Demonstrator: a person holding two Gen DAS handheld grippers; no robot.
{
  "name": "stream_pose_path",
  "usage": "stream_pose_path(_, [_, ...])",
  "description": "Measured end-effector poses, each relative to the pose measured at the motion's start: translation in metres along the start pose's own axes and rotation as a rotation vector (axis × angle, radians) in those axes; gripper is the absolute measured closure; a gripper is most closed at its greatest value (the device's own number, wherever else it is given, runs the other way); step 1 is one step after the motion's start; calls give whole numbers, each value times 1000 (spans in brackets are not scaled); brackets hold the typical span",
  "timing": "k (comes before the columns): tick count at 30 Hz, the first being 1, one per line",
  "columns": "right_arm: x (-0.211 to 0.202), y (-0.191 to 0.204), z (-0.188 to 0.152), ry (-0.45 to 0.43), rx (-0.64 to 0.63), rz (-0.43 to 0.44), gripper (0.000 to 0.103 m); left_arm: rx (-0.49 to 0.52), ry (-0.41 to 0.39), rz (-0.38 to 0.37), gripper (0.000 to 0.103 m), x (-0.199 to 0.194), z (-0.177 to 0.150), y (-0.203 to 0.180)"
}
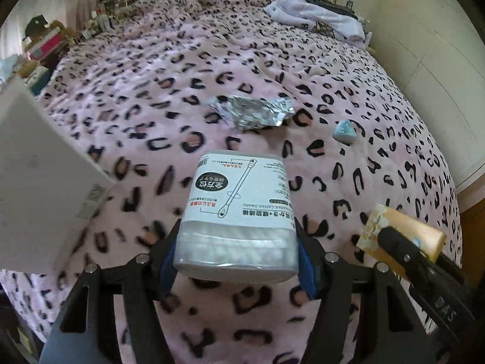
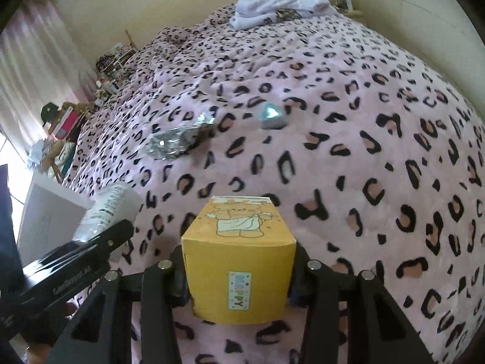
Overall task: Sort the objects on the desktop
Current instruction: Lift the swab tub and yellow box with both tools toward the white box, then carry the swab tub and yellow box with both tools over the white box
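My left gripper (image 1: 238, 254) is shut on a cotton swab box (image 1: 239, 212), clear plastic with a white label, held above the pink leopard-print bedspread (image 1: 212, 69). My right gripper (image 2: 239, 276) is shut on a yellow cardboard box (image 2: 239, 261) with a bear drawing. The yellow box also shows at the right of the left wrist view (image 1: 403, 233). The swab box also shows at the left of the right wrist view (image 2: 112, 209). A crumpled silver foil wrapper (image 1: 251, 112) (image 2: 175, 142) and a small pale-blue object (image 1: 344, 130) (image 2: 272, 116) lie on the bed ahead.
A white box (image 1: 39, 182) (image 2: 48, 212) stands at the left bed edge. Folded white clothes (image 1: 318, 15) (image 2: 279, 6) lie at the far end. Cluttered shelves (image 1: 45, 42) line the left side. A cream wall (image 1: 424, 45) runs along the right.
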State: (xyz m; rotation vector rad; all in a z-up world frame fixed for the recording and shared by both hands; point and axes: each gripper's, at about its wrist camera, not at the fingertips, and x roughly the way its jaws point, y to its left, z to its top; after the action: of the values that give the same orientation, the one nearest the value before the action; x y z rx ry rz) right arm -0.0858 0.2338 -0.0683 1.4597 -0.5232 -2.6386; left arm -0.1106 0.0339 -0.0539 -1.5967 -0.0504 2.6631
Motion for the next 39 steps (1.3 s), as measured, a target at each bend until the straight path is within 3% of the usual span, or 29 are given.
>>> stream_pose_path(16, [-32,99,-18,-45,-182,-135,58,-84,-82,121,38,-86,-27,75])
stream_pose_path(22, [-52,126,-30,-61,-222,-128,58,-110,-99,118,39,-106,-39,94])
stream_pose_path(31, [-50,136,-44,-37,-239,-108,58,-150,-70,91,39,-91,-53,113])
stream_pose_path(39, [-62,162,-36,-57,-276,-59,58,-158,-134,116,39,-123,-45,122])
